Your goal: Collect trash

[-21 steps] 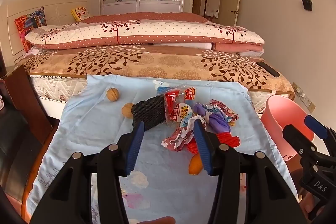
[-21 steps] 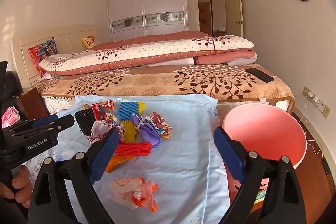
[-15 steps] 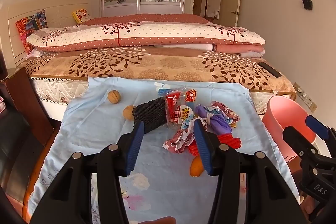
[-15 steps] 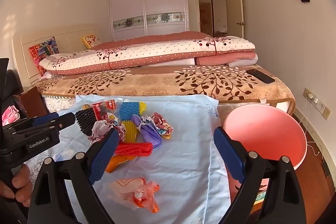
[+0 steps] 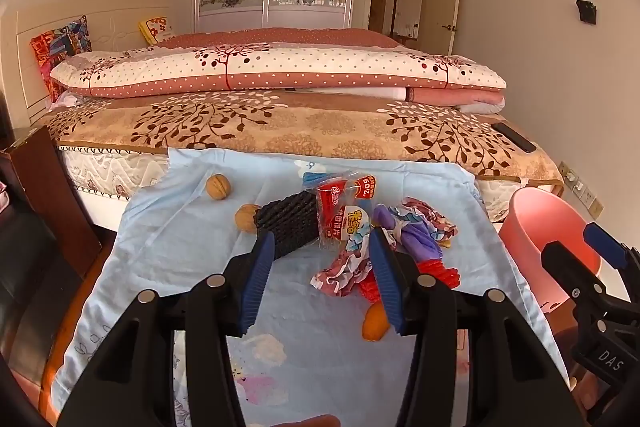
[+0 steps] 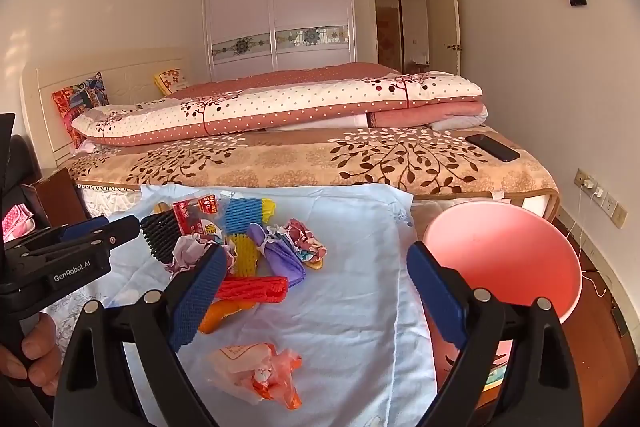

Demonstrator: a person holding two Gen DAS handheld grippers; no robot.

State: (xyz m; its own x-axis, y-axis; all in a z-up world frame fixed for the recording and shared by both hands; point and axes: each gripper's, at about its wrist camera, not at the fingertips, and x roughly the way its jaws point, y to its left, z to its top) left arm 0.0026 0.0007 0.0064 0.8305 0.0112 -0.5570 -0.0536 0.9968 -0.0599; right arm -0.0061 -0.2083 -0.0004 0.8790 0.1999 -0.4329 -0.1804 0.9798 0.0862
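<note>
A heap of trash lies on a light blue cloth (image 5: 168, 251): a black foam net (image 5: 290, 225), a red snack wrapper (image 5: 344, 205), a purple wrapper (image 5: 416, 243), a red foam net (image 6: 252, 289), blue and yellow nets (image 6: 246, 213), an orange piece (image 5: 375, 321) and a crumpled orange bag (image 6: 256, 371). A pink bin (image 6: 504, 259) stands right of the cloth. My left gripper (image 5: 320, 283) is open and empty, above the cloth just short of the heap. My right gripper (image 6: 316, 295) is open wide and empty, between heap and bin.
Two walnuts (image 5: 218, 187) lie left of the heap. A bed with folded quilts (image 5: 280, 75) lies behind the cloth, a phone (image 6: 492, 147) on its right corner. A dark wooden cabinet (image 5: 52, 195) stands left. Wall sockets (image 6: 600, 195) are at the right.
The left gripper's view has shifted slightly, with the heap sitting a little higher and farther. The right gripper has barely moved. Both stay open.
</note>
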